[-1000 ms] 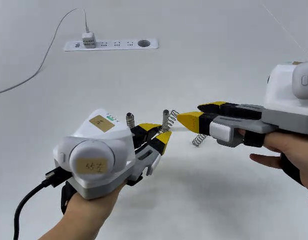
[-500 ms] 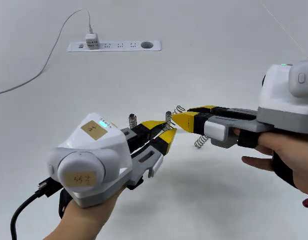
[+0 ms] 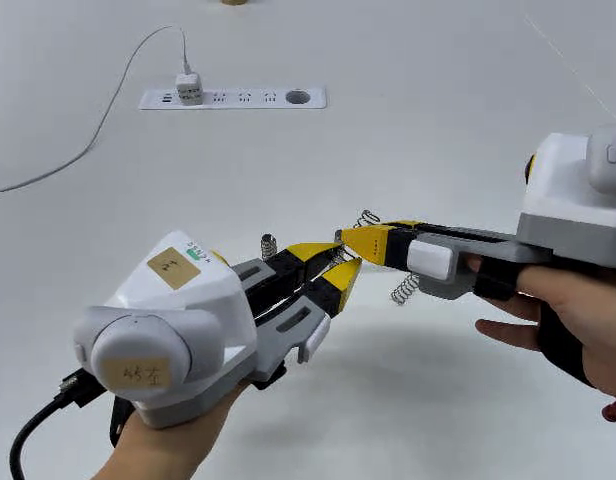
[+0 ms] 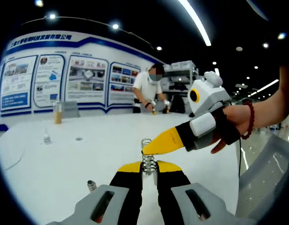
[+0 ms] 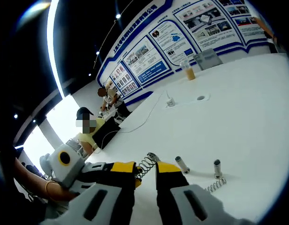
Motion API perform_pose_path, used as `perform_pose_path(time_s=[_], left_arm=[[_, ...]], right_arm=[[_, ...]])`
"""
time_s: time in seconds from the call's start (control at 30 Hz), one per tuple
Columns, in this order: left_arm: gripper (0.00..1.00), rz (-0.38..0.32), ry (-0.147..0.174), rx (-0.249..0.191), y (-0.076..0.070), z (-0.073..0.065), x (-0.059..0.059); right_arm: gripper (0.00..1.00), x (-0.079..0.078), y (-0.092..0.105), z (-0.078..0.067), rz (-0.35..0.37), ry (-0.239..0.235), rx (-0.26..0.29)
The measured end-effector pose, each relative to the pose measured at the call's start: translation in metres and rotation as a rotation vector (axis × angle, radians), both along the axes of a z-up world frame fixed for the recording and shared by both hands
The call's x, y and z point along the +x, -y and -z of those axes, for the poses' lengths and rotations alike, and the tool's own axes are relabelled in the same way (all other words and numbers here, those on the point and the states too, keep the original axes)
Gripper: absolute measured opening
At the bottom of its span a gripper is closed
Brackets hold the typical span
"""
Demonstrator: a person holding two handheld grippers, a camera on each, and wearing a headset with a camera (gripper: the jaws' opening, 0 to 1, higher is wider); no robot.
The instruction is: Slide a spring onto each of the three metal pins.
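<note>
My left gripper is shut on an upright metal pin, whose shaft stands between its yellow tips. A spring sits around that pin; its top coils poke out above the jaws. My right gripper comes in from the right, tip against the left jaws, and is shut on this same spring. Another pin stands on the white table just left of the left jaws. The right gripper view has two pins standing. A loose spring lies under the right gripper.
A white power strip with a plugged-in charger and a cable lies at the back of the table. A cup of orange liquid stands far off. People stand at benches in the background. Open table surface lies in front of the grippers.
The right gripper has moved left and pressed closer to the left jaws, bringing the spring over the held pin. The left gripper has dropped slightly. The head camera has tilted.
</note>
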State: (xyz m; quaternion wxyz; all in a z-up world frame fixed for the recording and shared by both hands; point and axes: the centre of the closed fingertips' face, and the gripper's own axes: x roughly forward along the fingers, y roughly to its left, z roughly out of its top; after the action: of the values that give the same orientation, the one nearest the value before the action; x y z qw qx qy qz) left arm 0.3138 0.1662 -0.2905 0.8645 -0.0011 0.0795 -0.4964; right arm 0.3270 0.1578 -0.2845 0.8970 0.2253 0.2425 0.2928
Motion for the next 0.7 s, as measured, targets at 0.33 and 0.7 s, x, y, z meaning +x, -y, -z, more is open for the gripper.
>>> perform_pose_path(time_s=[0.33, 0.7], left_arm=[[0.11, -0.004, -0.020, 0.010, 0.0010, -0.0010, 0.0007], [0.13, -0.003, -0.043, 0.033, 0.0027, 0.0009, 0.0004]], right_arm=[[0.15, -0.0007, -0.0043, -0.0033, -0.017, 0.008, 0.025], [0.11, -0.0016, -0.0020, -0.0049, -0.035, 0.042, -0.002]])
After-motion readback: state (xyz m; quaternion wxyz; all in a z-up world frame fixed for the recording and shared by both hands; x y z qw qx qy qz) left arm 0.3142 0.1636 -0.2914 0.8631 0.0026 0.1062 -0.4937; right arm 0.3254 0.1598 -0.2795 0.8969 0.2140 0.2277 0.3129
